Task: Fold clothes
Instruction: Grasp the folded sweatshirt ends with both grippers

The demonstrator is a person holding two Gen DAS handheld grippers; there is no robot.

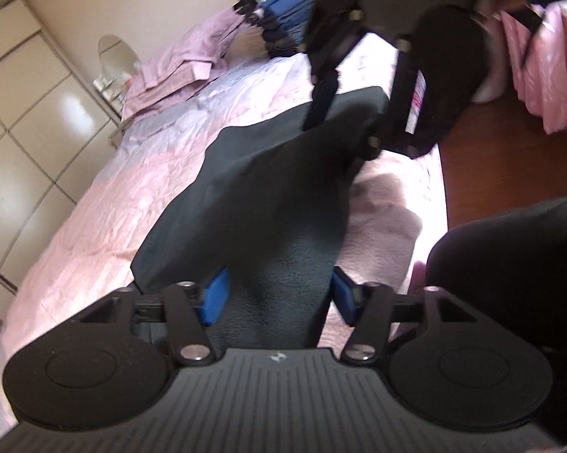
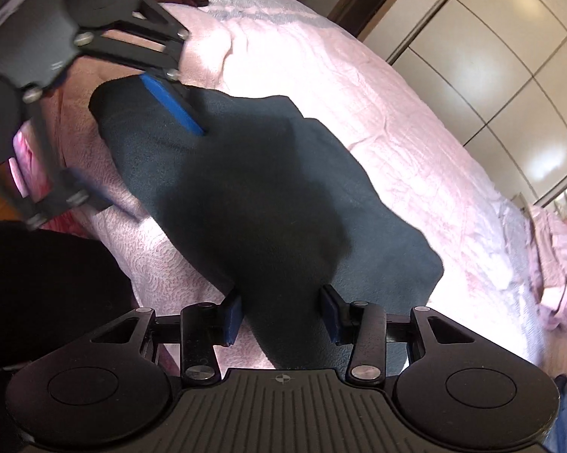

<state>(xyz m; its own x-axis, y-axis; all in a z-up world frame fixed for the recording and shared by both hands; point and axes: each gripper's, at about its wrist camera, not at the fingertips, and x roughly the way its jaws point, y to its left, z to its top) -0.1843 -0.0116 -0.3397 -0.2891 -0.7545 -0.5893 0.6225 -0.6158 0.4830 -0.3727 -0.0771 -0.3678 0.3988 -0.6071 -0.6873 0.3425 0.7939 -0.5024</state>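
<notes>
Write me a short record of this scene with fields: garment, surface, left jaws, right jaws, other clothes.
garment: dark grey fleece garment, spread partly flat
surface: bed with pink quilted cover
left gripper: jaws at one end of the garment, cloth between blue pads; contact unclear
right gripper: jaws at the opposite end, cloth between pads; contact unclear
other clothes: folded pink clothes and stack of dark blue folded clothes further along the bed

Both grippers share one build. The left gripper (image 1: 277, 298) and right gripper (image 2: 281, 319) each have a black ribbed base plate bearing a small crosshair mark, two round black discs at its sides, black link arms pinned with silver screws, and blue finger pads (image 1: 216, 298).
</notes>
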